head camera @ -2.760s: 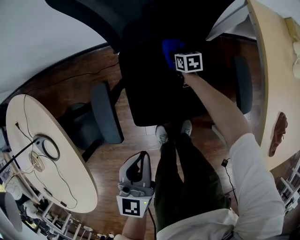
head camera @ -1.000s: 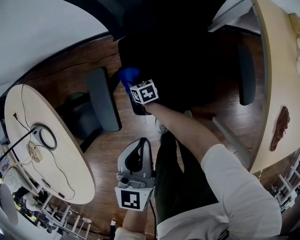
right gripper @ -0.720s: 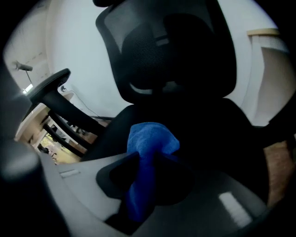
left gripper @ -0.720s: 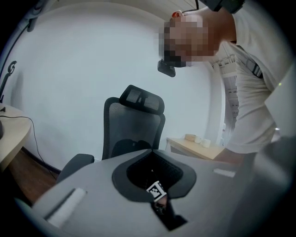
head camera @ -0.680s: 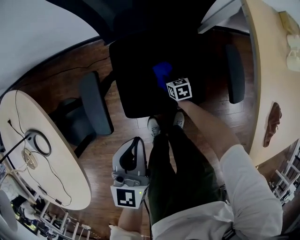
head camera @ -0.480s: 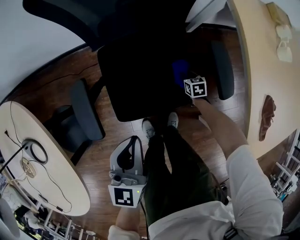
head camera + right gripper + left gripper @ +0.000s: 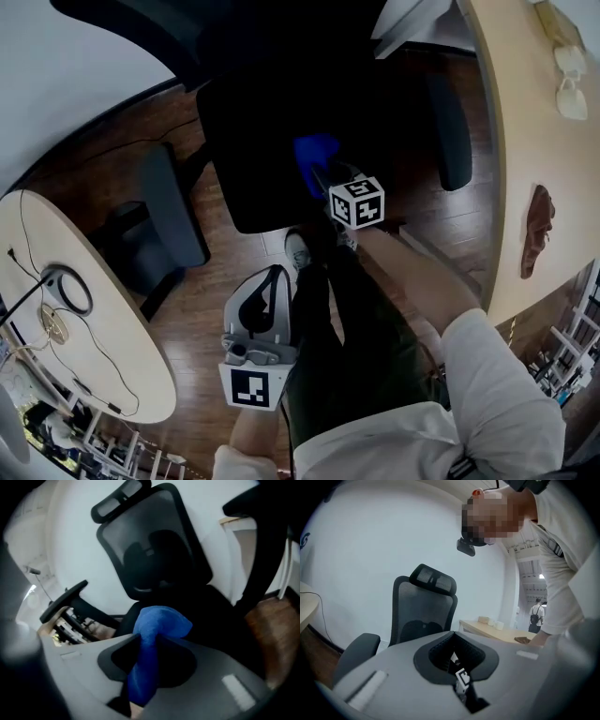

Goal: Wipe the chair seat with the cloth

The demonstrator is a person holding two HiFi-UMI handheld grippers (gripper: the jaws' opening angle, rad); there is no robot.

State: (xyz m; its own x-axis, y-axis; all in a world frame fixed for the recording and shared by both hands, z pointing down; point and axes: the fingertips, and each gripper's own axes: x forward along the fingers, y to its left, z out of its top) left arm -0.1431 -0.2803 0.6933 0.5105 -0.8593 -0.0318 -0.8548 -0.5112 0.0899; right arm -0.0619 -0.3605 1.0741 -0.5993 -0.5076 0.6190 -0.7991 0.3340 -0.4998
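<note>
One tool, the right gripper (image 7: 325,176), pinches the blue cloth (image 7: 313,155) on the chair seat (image 7: 248,131), seemingly mid-wipe and due a sideways sweep, while the left gripper (image 7: 272,281) idles, jaws pressed together.

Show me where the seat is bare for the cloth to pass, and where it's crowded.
Bare: the seat left of the blue cloth, up to the armrest on that side, and the strip between cloth and backrest. Crowded: the front edge, where the right gripper holds the cloth near the person's shoes.
</note>
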